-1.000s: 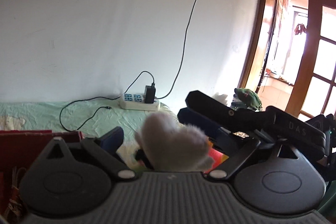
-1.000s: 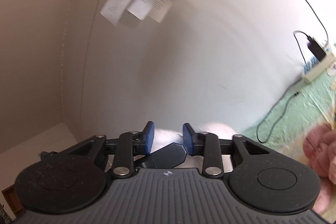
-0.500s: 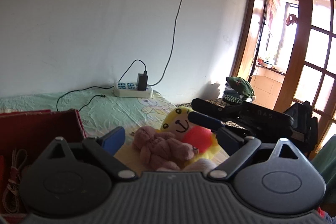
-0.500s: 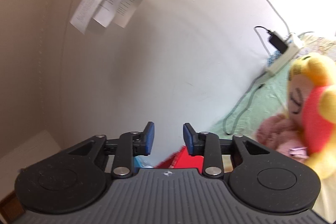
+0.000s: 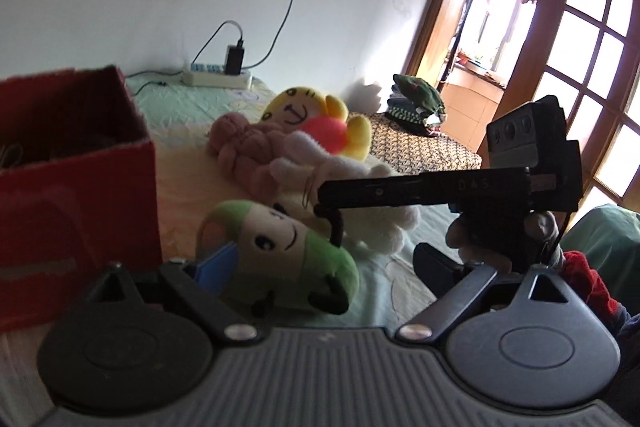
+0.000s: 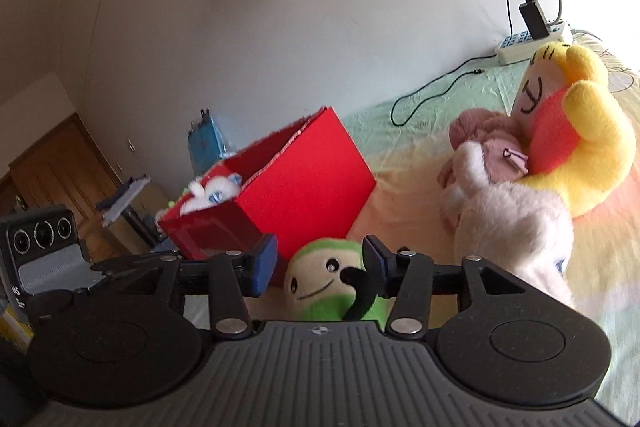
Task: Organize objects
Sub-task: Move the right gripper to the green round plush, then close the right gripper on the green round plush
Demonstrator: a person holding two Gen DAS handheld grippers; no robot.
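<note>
A green-and-white plush toy [image 5: 280, 259] [image 6: 324, 279] lies on the bed beside the red box [image 5: 60, 167] [image 6: 300, 187]. My left gripper [image 5: 320, 255] is around it with its jaws opening wide; the blue pad [image 5: 216, 267] is close to the toy's side and the other finger stands well off. My right gripper [image 6: 320, 255] comes at the same toy from the other side. Its jaws are opening with the toy's head between the pads [image 6: 266, 263], which do not press on it. A white plush [image 6: 212, 191] lies inside the box.
A pile of plush toys lies further along the bed: a white one [image 5: 360, 211] [image 6: 508, 219], a pink one [image 5: 248, 147] and a yellow one [image 5: 316, 119] [image 6: 568, 131]. A power strip [image 5: 218, 79] with cables sits by the wall. Folded clothes [image 5: 416, 103] lie near the glass door.
Both views have swung down from the wall to the bed. The white fluff seen at both grippers earlier is gone. The right jaws stand wider, and the green toy now lies between both pairs.
</note>
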